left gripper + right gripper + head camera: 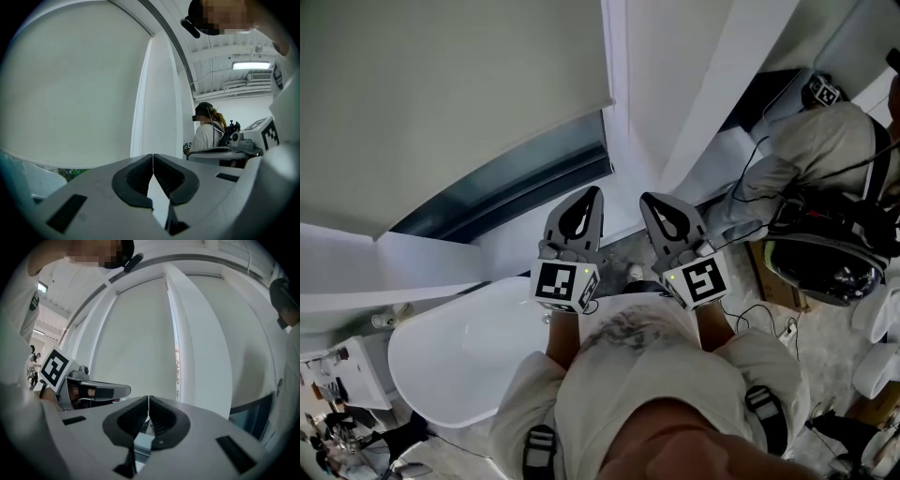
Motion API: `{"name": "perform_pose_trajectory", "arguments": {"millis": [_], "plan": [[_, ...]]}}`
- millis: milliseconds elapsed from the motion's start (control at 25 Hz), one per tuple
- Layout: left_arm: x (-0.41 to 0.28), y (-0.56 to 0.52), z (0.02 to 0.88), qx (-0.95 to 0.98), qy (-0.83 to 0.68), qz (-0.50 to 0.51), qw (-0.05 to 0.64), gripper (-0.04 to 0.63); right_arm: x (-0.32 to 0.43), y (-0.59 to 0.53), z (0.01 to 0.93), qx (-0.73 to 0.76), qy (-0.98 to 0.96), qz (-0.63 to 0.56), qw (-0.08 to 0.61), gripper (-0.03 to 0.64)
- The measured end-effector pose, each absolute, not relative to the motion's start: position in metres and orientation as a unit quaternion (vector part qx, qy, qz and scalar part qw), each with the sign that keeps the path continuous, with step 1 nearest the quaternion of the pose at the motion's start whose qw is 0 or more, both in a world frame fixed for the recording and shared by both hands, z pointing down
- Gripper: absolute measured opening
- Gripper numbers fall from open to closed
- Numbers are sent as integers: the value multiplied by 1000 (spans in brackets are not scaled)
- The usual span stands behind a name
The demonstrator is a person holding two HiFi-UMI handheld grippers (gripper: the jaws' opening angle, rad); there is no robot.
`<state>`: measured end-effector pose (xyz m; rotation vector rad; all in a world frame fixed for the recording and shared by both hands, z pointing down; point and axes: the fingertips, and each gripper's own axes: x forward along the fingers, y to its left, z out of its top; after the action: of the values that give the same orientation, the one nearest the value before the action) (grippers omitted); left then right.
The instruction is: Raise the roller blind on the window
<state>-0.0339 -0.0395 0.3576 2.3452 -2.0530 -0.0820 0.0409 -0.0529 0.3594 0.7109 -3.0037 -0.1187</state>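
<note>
Roller blind (441, 94) is seen lowered over most of the window, well beyond both grippers. Nearest, the left gripper (592, 197) and right gripper (654, 202) are held side by side, each with its jaws pressed together on nothing. Farther off, a white sill (422, 248) is seen, then a strip of bare glass (516, 183) under the blind's bottom edge.

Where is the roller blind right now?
Head view, upper left: the roller blind hangs most of the way down, with a dark strip of glass bare beneath it, above and left of the left gripper.
</note>
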Motion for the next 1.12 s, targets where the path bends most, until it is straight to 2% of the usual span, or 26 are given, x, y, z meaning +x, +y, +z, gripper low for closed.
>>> {"name": "perform_pose_trajectory", "arguments": {"millis": [440, 960, 1120], "plan": [[-25, -68, 340, 765, -644, -22, 0, 9, 49, -63, 344, 229, -973, -32, 21, 63], [-49, -135, 351, 812, -583, -35, 3, 12, 14, -97, 358, 263, -964, -21, 25, 63], [-48, -148, 347, 829, -559, -35, 3, 62, 12, -102, 357, 273, -961, -21, 34, 63]]}}
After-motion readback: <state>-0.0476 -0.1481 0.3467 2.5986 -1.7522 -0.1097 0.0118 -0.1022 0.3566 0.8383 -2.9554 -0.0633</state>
